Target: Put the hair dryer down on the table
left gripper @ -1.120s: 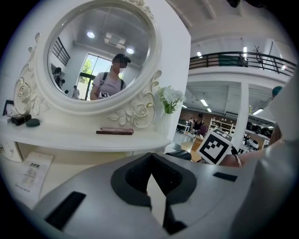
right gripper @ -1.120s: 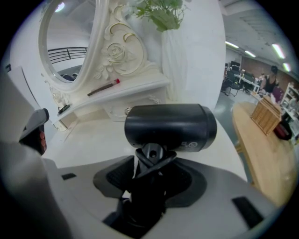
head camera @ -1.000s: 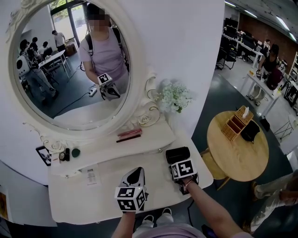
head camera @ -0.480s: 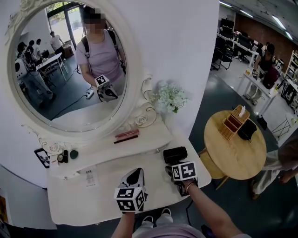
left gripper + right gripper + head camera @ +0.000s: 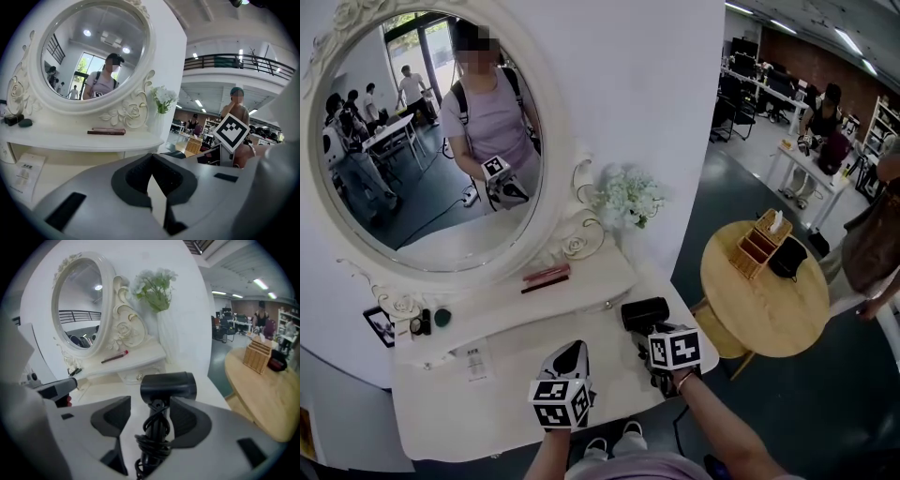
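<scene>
The black hair dryer lies on the white dressing table near its right edge, its cord wound round the handle. My right gripper straddles that handle from the near side. Its jaws are closing, with the handle between them. A gap shows beside the left pad, and the head of the hair dryer lies just past the fingertips. My left gripper hovers over the table's middle, its tips together with nothing held.
An oval mirror stands behind a raised shelf with a red pen and small jars. White flowers sit at the shelf's right. A paper card lies left. A round wooden table stands beyond the right edge.
My right gripper has drawn back a little toward me from the hair dryer's head. The left gripper has stayed put. A person has walked in at the far right.
</scene>
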Demonstrator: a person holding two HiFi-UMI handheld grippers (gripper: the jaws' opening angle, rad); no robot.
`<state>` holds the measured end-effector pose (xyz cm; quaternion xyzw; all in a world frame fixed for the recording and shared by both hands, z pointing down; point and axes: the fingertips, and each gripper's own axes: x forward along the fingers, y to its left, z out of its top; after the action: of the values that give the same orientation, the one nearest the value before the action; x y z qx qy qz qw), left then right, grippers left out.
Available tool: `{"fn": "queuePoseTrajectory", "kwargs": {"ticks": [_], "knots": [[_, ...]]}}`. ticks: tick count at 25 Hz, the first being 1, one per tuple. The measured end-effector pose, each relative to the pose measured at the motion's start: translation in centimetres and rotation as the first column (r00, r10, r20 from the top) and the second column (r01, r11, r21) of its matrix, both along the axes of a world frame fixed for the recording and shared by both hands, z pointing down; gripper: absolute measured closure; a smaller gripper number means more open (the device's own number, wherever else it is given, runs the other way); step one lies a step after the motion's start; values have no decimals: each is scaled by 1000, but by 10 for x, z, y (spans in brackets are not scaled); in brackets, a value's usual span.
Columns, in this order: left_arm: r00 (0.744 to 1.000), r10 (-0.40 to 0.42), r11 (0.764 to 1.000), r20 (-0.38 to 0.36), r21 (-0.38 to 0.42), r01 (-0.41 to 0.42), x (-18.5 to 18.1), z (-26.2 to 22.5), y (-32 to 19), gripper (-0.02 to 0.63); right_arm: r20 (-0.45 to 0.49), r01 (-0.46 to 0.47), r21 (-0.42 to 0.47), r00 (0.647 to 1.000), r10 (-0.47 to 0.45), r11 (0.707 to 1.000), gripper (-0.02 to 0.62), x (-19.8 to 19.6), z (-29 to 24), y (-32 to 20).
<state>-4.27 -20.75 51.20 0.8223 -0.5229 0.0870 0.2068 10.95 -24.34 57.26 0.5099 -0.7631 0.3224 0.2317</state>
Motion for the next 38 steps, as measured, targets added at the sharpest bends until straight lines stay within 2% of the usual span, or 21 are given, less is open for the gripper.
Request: {"fn": "queuePoseTrajectory", "kwargs": {"ticks": [8, 13, 18, 29, 38], "knots": [[1000, 30, 999, -2, 23, -30, 6, -8, 0, 606, 142, -39, 166, 990, 16, 985, 349, -10, -58, 10], [999, 38, 999, -2, 21, -38, 7, -7, 1, 606, 138, -67, 292, 990, 28, 954, 406, -6, -90, 25], [998, 60, 998, 2, 28, -60, 11, -9, 4, 606, 123, -85, 373, 991, 42, 924, 469, -3, -110, 42], [997, 83, 996, -7, 36, -82, 12, -11, 3, 606, 132, -148, 434, 986, 99, 888, 586, 7, -129, 61], [995, 99, 994, -12, 54, -98, 14, -19, -2, 606, 163, -135, 475, 985, 64, 870, 592, 0, -138, 68]]}}
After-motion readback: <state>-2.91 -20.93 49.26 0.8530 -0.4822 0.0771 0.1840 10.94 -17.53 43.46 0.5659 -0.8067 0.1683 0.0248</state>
